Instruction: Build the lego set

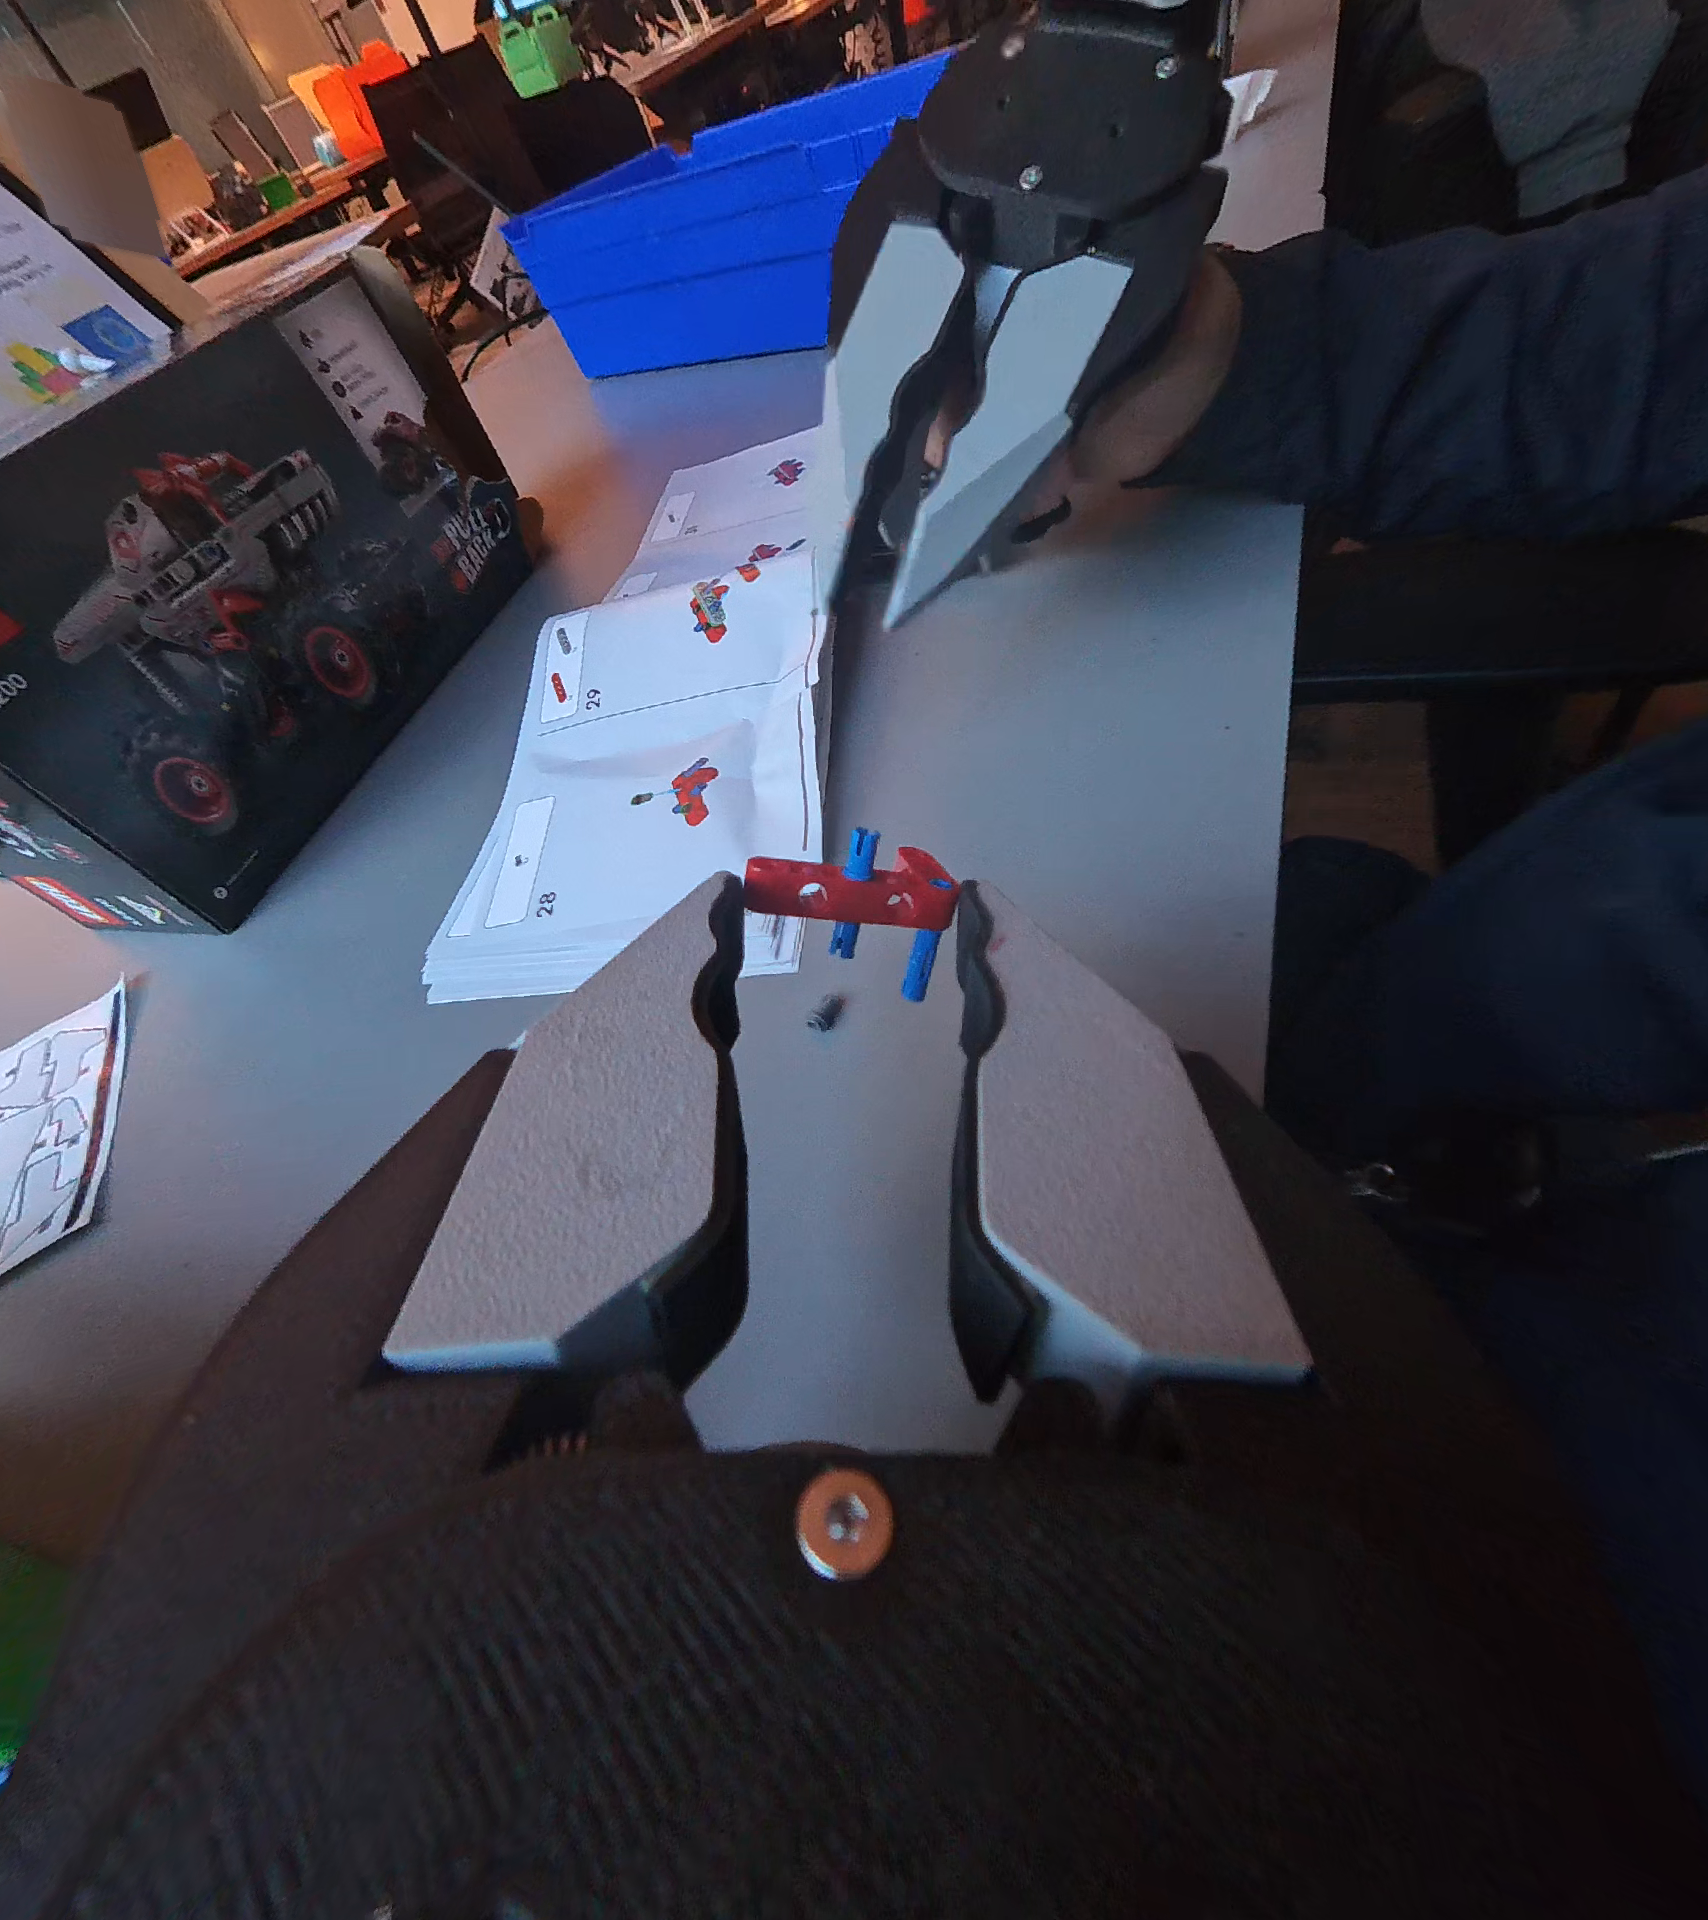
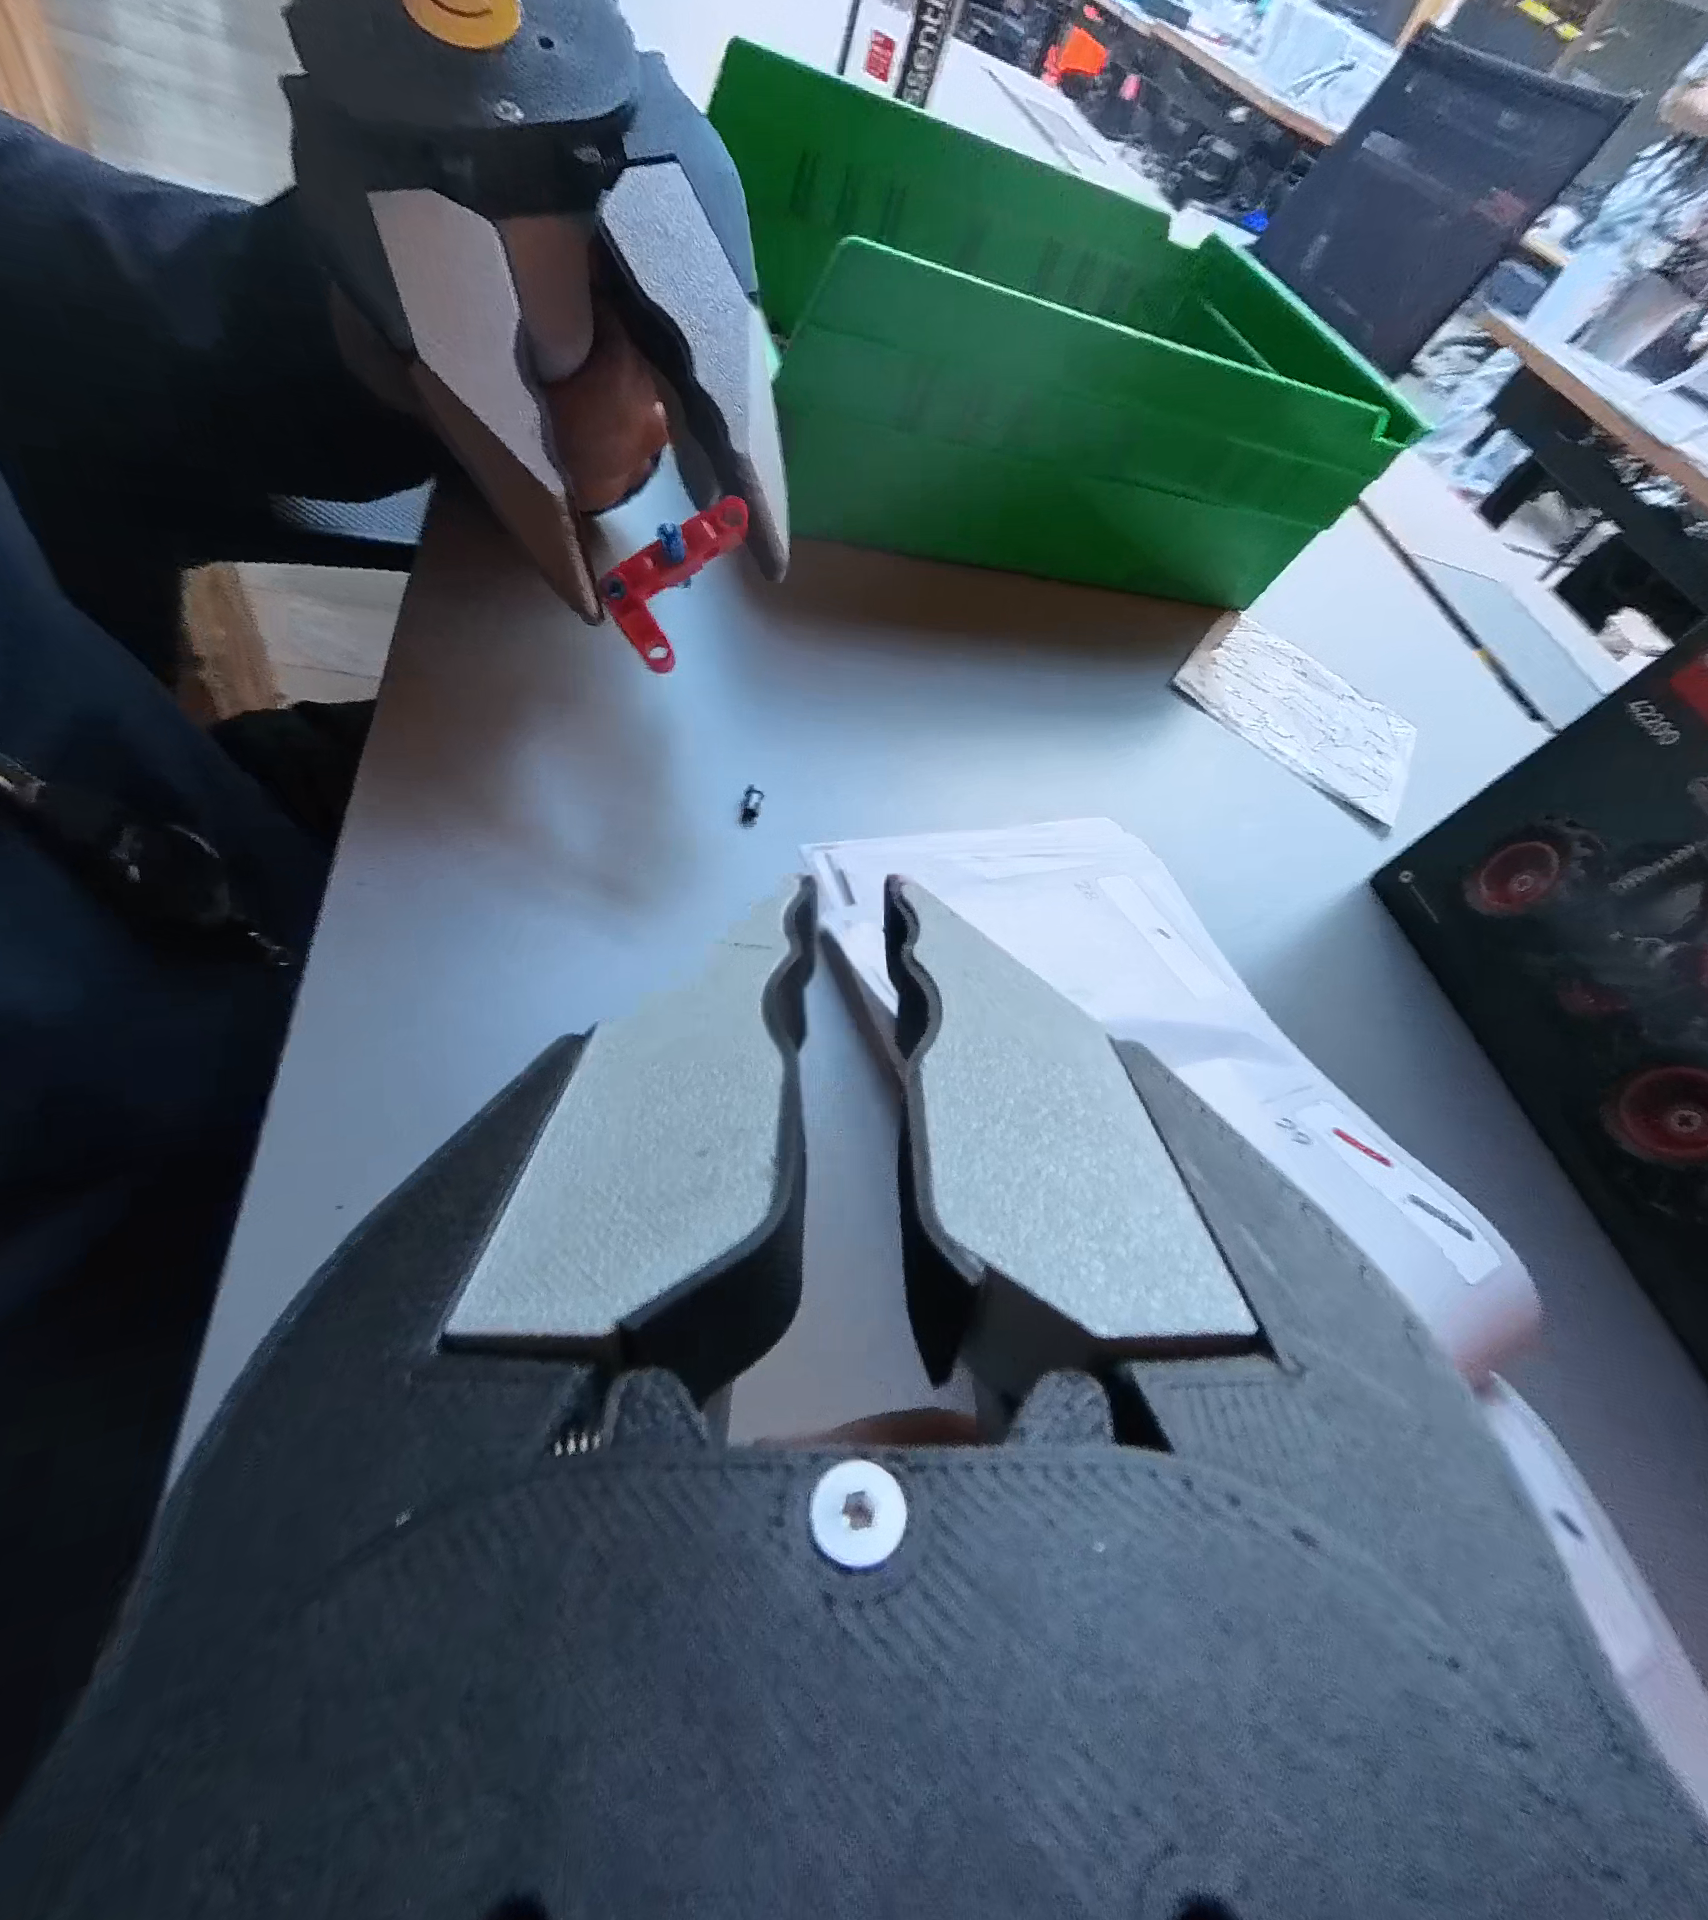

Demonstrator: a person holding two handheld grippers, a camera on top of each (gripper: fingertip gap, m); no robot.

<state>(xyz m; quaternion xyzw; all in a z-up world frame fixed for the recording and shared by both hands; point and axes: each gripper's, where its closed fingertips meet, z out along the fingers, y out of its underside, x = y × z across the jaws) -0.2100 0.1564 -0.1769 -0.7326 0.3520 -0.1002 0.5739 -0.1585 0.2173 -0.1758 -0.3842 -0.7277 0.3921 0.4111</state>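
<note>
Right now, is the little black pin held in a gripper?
No, the black pin lies loose on the table, below the red piece.

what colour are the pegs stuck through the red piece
Blue pegs run through the red piece held in the left gripper; clearest in the left wrist view.

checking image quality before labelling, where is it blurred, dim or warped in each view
Left wrist view: dim and bluish, edges bent by the wide lens, the red piece sharp, the room behind soft. Right wrist view: brighter, the booklet smeared near the right edge, the green bin slightly soft.
</note>
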